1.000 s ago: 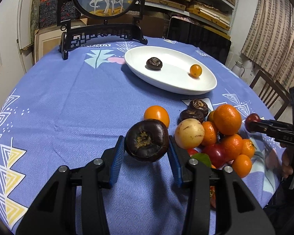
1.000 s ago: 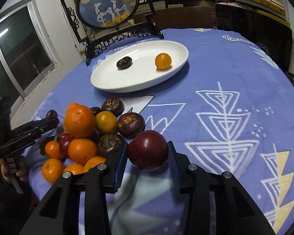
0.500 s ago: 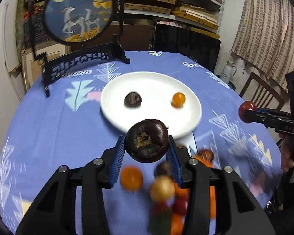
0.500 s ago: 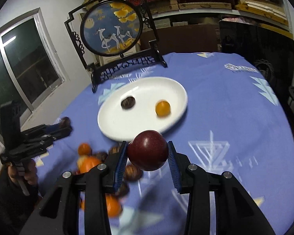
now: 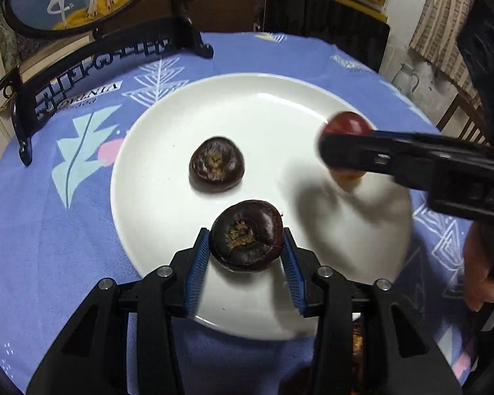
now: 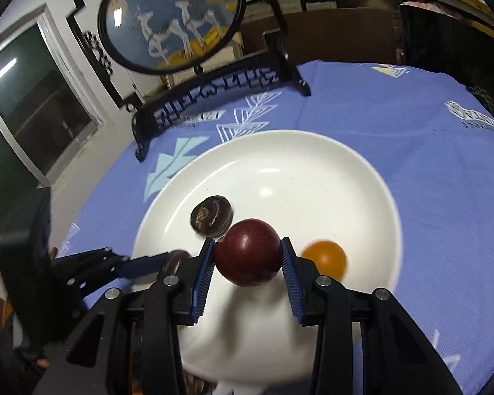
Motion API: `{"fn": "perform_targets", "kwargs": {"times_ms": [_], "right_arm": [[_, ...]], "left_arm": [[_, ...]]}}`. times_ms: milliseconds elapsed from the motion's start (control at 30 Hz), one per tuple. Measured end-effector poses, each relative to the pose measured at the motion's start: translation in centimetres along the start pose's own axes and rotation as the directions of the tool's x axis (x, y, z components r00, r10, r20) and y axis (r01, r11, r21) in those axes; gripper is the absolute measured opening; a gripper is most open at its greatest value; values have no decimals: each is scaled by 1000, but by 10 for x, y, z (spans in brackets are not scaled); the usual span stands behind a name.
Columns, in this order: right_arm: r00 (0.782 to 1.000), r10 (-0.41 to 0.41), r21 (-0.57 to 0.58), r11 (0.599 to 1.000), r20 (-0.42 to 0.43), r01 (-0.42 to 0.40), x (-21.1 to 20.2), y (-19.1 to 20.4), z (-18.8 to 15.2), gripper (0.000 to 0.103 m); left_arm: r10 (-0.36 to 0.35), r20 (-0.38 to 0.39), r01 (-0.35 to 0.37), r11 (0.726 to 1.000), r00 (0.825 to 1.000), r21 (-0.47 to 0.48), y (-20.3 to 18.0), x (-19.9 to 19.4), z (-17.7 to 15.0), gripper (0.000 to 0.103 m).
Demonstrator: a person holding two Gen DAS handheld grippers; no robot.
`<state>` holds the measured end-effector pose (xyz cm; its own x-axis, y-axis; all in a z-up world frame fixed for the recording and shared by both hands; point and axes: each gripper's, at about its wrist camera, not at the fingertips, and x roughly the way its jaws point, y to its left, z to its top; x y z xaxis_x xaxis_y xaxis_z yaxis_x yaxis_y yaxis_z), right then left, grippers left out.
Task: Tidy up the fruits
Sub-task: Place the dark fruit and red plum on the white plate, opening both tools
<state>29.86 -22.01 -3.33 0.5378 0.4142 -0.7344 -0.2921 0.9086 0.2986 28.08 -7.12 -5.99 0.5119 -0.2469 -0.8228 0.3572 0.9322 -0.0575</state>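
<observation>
Left wrist view, left gripper (image 5: 247, 243) jaws pinching dark fruit (image 5: 247, 235); right gripper (image 6: 246, 258) jaws pinching plum (image 6: 248, 251); white plate (image 5: 168, 138), blue tablecloth (image 5: 49, 217).

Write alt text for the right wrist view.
The right gripper holds a dark red plum above a white plate, where a brown water chestnut and a small orange fruit lie. The left gripper enters from the left.

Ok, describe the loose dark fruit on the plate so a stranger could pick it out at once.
Start at the white plate on the blue tablecloth, in front of the round deer screen. Lying free on its left half is the dark fruit, flattish with a rough tan centre. Its twin sits in the left jaws, and the orange fruit opposite is bright and smooth.
</observation>
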Motion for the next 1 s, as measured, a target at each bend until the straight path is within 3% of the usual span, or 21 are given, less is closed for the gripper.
{"fn": "perform_targets", "kwargs": {"times_ms": [33, 167, 267, 367, 500, 700, 1000], "right_arm": [[1000, -3, -11, 1000, -7, 3, 8, 3, 2, 41], [999, -36, -34, 999, 27, 37, 12, 7, 3, 50], [995, -61, -53, 996, 76, 65, -6, 9, -2, 51], [993, -32, -43, 998, 114, 37, -37, 7, -19, 52], [991, -37, -48, 998, 126, 44, -71, 5, -57, 56], [995, -70, -34, 997, 72, 72, -100, 1, -123, 56], [994, -80, 38, 996, 70, 78, -134, -7, -205, 57]], "left_arm": [[8, 6, -8, 1000, 1000, 7, 0, 1, 0, 43], [9, 35, -8, 1000, 999, -11, 4, -6, 2, 65], [10, 69, -8, 1000, 998, -25, 7, -21, 0, 66], [14, 106, -13, 1000, 994, -14, 5, -44, -11, 67], [16, 146, -18, 1000, 989, 13, -2, -76, -38, 71], [3, 151, -8, 1000, 989, 29, -9, -113, -99, 71], [-16, 154, 0, 995, 988, 101, -41, -150, -190, 71]]}}
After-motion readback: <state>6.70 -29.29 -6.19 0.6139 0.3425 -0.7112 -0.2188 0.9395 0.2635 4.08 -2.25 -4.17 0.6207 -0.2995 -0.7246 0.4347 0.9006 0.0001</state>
